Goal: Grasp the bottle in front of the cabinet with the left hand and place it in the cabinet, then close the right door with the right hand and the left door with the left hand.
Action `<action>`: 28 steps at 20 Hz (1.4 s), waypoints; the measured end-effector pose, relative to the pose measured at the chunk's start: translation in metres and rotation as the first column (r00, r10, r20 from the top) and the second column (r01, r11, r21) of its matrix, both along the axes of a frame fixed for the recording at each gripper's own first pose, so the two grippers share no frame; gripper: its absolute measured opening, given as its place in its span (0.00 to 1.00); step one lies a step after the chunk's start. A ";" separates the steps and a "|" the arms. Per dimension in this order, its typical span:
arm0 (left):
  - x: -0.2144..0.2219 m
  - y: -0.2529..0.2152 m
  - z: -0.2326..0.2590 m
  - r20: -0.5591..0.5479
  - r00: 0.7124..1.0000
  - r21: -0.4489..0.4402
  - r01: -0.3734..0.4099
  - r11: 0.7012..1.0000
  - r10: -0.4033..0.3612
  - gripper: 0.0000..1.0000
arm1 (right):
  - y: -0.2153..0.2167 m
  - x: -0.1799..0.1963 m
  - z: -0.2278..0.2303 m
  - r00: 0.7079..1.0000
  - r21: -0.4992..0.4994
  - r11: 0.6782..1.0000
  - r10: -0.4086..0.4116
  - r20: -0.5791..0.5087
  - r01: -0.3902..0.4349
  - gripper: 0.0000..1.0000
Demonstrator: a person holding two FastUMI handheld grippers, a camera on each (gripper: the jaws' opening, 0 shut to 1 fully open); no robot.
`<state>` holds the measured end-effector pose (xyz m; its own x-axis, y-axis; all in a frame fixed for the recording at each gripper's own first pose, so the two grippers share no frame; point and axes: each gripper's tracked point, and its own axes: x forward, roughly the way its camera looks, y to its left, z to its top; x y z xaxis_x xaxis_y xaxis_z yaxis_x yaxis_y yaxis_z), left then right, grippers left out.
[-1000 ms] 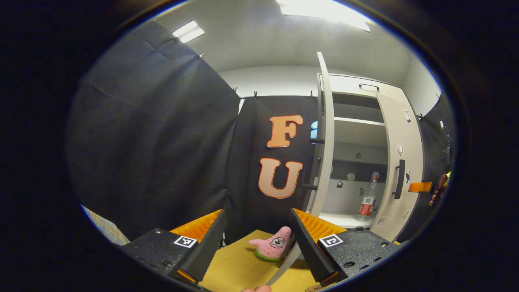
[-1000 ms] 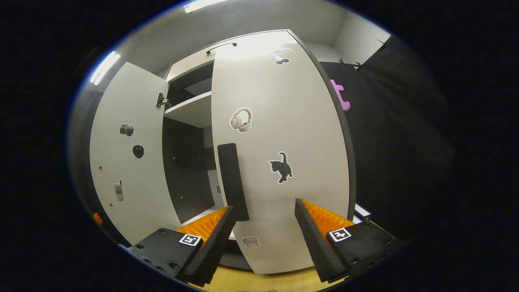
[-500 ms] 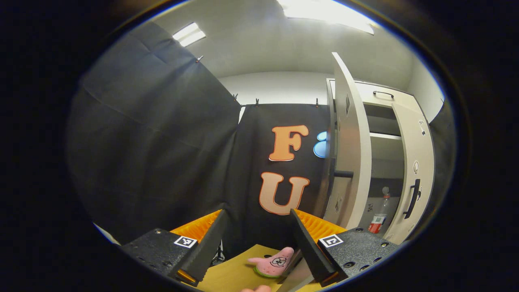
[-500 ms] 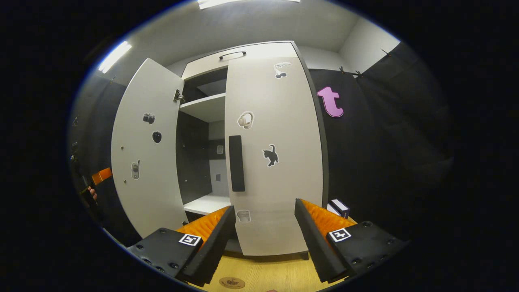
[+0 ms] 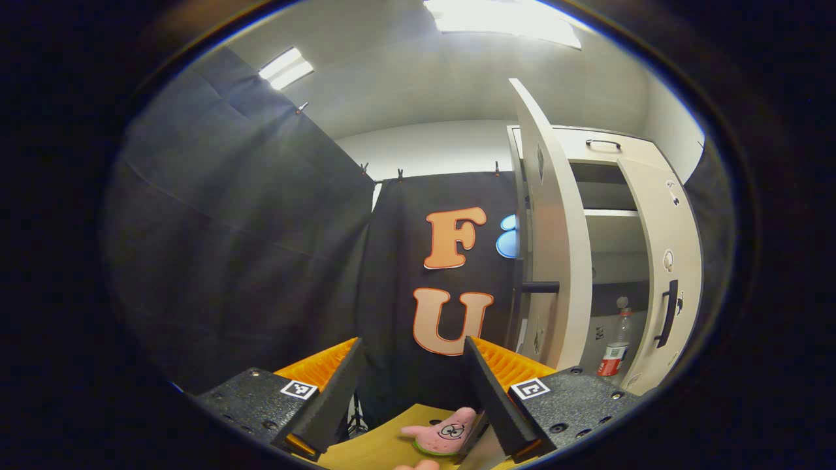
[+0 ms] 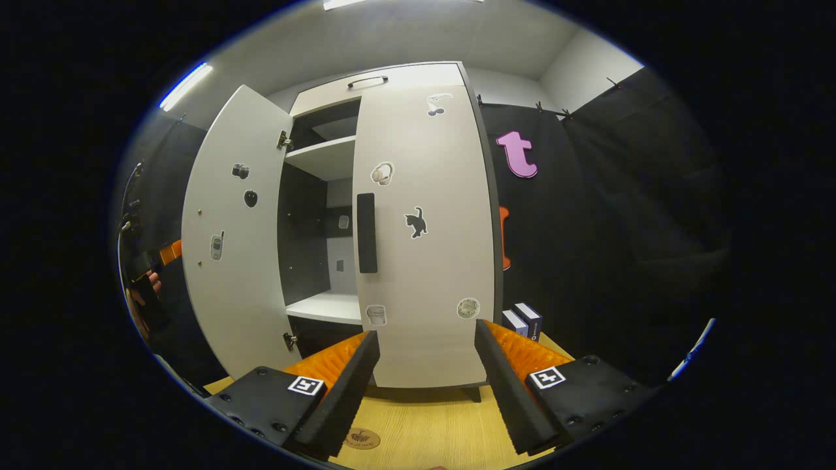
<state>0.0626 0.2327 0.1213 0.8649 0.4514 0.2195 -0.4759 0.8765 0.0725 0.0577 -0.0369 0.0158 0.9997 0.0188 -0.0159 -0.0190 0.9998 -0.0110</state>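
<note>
Bottle upright inside cabinet; right door shut, left door ajar. Left claw, right claw open, empty.

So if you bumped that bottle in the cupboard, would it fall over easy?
Probably, yes. The bottle stands upright on the cupboard shelf and looks tall and thin, so a nudge near its cap would likely tip it. It looks like clear plastic, so it is probably light and unlikely to break. Being round, it might roll once down.
</note>
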 end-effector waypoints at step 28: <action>0.061 -0.178 -0.043 -0.043 0.915 -0.152 0.390 0.908 -0.400 0.94 | -0.069 -0.021 0.018 0.993 0.036 0.993 -0.114 0.020 0.113 0.98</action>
